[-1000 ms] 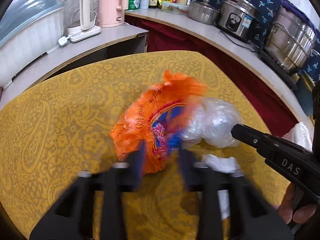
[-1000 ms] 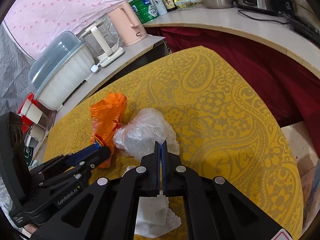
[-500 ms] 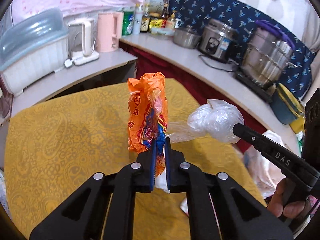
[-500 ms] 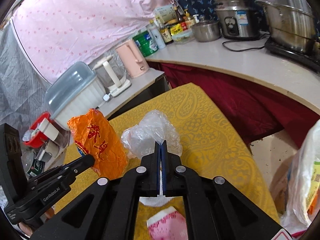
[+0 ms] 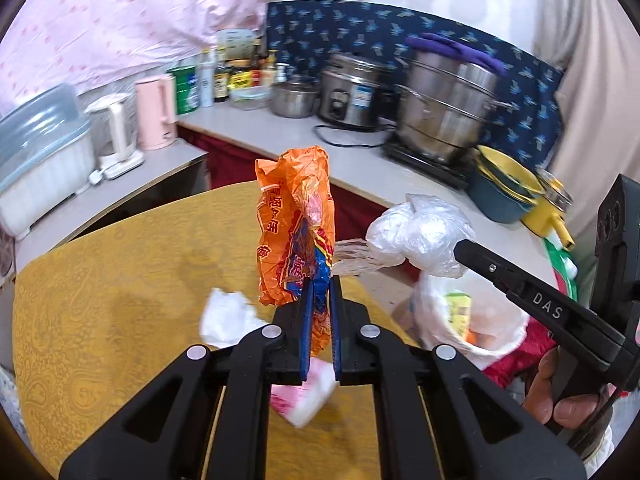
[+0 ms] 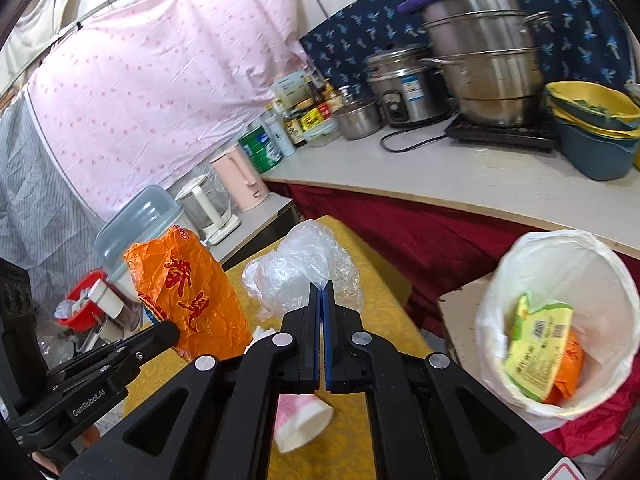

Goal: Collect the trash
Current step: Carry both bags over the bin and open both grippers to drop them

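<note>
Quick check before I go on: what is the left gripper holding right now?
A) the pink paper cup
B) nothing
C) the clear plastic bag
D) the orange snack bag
D: in the left wrist view the left gripper is shut on the orange snack bag, lifted off the yellow table; the right gripper holds the clear plastic bag.

orange bag (image 5: 294, 216): bright orange, red characters, blue and red print low down
clear bag (image 6: 304, 268): see-through, whitish
tablecloth (image 5: 120, 280): mustard yellow, paisley pattern
bin liner (image 6: 560, 264): white; green-yellow packet and orange wrapper inside
cup (image 6: 302, 420): white with pink print
far curtain (image 6: 140, 92): pale pink, small pink dots
wall cloth (image 5: 328, 28): navy, light blue sprigs
kettle (image 5: 156, 112): pale pink
counter skirt (image 6: 440, 236): dark red
basins (image 6: 592, 120): yellow over blue-grey
</note>
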`<state>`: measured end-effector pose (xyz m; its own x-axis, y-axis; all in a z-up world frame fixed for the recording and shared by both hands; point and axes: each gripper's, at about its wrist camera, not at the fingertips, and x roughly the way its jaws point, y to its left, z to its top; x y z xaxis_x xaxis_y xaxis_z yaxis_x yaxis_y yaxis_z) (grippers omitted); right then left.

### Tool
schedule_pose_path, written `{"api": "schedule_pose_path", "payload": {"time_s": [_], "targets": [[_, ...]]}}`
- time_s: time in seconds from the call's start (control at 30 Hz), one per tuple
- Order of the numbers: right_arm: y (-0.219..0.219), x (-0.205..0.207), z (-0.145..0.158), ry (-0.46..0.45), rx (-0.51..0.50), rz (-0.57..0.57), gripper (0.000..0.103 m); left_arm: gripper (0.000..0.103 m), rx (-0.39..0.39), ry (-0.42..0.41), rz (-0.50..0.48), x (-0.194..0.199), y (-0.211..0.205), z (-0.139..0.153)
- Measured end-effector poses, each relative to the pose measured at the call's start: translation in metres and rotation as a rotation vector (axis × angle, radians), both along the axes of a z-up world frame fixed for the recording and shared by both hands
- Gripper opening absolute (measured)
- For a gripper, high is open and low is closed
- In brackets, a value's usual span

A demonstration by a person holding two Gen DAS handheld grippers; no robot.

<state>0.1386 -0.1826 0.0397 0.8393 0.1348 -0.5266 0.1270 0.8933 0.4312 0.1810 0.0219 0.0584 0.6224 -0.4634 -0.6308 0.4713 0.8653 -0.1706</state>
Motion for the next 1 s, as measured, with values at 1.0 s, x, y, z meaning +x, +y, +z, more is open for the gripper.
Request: {"api": "schedule_pose_path", "payload": {"time_s": [1.0], "targets": [[-0.165, -0.135, -0.042, 0.021, 0.046, -0.356, 0.002, 0.007, 0.091, 0.017, -0.344, -0.075, -0.199, -0.029]]}}
